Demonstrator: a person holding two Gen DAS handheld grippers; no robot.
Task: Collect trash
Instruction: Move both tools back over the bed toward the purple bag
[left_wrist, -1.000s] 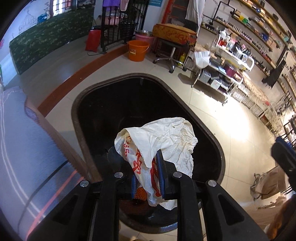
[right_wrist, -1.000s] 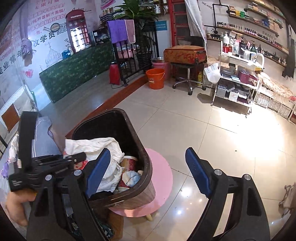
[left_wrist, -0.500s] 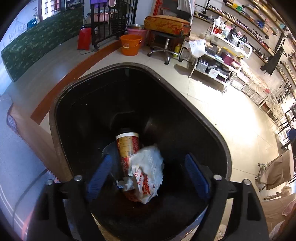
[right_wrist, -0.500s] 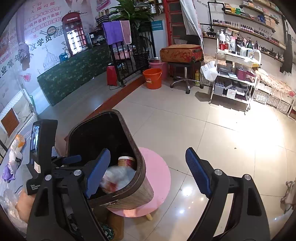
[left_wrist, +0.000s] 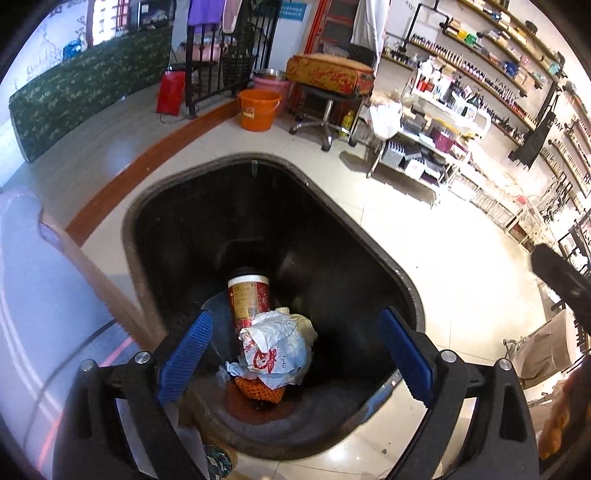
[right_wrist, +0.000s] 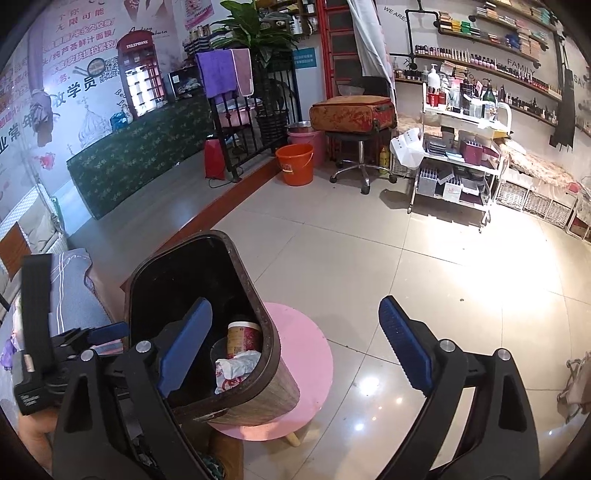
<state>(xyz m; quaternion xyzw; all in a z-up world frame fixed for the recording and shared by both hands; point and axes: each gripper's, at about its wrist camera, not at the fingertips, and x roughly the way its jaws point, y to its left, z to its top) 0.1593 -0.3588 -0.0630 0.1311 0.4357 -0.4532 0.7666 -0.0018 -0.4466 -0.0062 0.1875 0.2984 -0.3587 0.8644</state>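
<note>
Where it was pinched before — plastic bag (left_wrist: 275, 354) now loose in the bin (left_wrist: 391, 266), both grippers' fingers spread.

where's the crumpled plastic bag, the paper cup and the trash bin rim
crumpled plastic bag (left_wrist: 275, 349), left wrist view, middle of the white bag with red print
paper cup (left_wrist: 249, 301), left wrist view, side wall of the cup
trash bin (right_wrist: 271, 339), right wrist view, right edge of the rim

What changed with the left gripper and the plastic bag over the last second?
The left gripper opened and let go of the crumpled plastic bag, which dropped into the black trash bin beside the paper cup. The right gripper stayed open and empty; the bin stayed on the pink stool.
</note>
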